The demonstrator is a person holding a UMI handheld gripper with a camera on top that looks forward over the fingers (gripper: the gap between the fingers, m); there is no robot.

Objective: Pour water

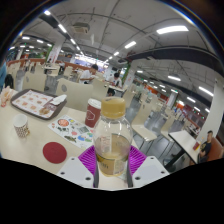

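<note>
- We have the bottle (113, 135) between the fingers (113, 158), whose purple pads (92, 158) press against its lower sides, so the fingers are closed partway onto it and carrying it.
- The bottle is clear plastic, upright, with a pale yellowish liquid filling roughly its lower half; its neck points up and we cannot tell for certain whether a cap is on.
- It appears lifted off the bench (60, 140), though the wide lens makes that height hard to judge.
- Just beyond the bottle stands a red cup (93, 113), which we judge to be the likely target for the pour.
- Near it lie a patterned coaster (64, 124) and a red disc (54, 152); further off sit a small white cup (21, 126) and a tray (35, 103).
- Risks we see from here: the smooth round bottle could twist or slip in the pads as we tilt it, since the hold is low on the body.
- A fast tilt could send liquid past the cup's narrow mouth onto the bench.
- Swinging the bottle in could knock the light cup over.
- If a cap is on, nothing pours.
</note>
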